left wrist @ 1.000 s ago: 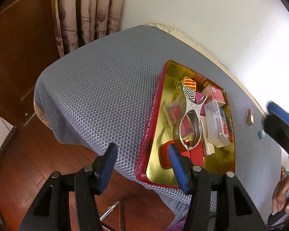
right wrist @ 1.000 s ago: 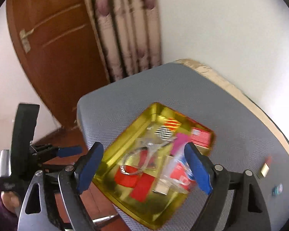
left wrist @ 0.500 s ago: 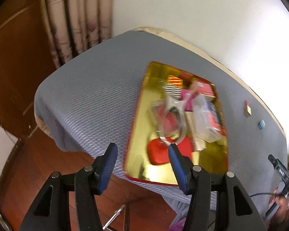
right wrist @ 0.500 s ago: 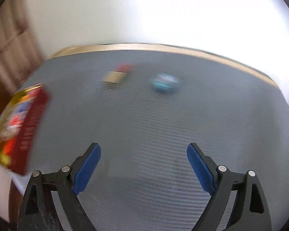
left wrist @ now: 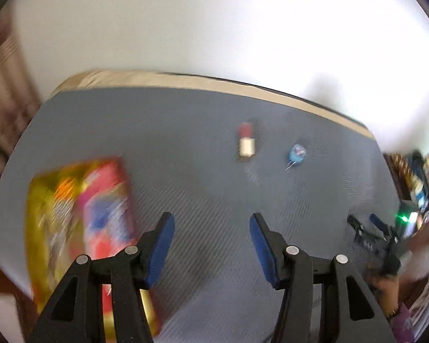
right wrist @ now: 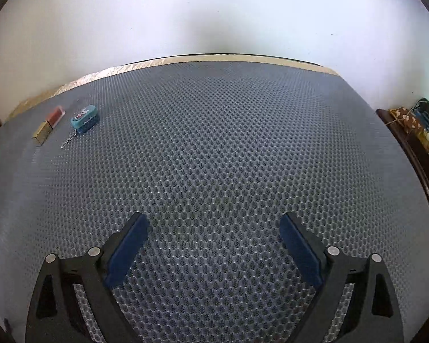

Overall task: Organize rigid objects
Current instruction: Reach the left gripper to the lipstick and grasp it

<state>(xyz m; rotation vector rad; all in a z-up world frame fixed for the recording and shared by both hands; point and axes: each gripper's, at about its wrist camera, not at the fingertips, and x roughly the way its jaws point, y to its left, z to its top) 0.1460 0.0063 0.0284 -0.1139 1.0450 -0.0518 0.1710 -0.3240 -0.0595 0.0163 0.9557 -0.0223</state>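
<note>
Nearest in the right wrist view, the right gripper (right wrist: 214, 245) points down at bare grey honeycomb mat (right wrist: 228, 157). Its jaws are opening and nothing is between the blue pads; it grasps nothing. I judge it opens here to be ready for a pick, because the ground under it holds no object.

Far ahead and to the left of this gripper lie two small things, close together but not touching: a gold and red lipstick (right wrist: 47, 125) lying flat, and just to its right a small teal case (right wrist: 85, 120) with a short ball chain trailing toward the gripper. They lie loose on the mat, outside the tray, so they are probably the rigid objects left to sort.

In the left wrist view, which is blurred, the left gripper (left wrist: 211, 247) is also released, its jaws apart over empty mat. Close to its left finger sits the gold tray (left wrist: 37, 228) with red rim, filled with colourful items that I cannot tell apart. It seems to be the collecting place. Ahead and slightly right of this gripper are the same lipstick (left wrist: 246, 141) and teal case (left wrist: 297, 153). Far to the right, at the mat's edge, the right gripper (left wrist: 370, 233) and the person's hand (left wrist: 386, 288) are seen.
</note>
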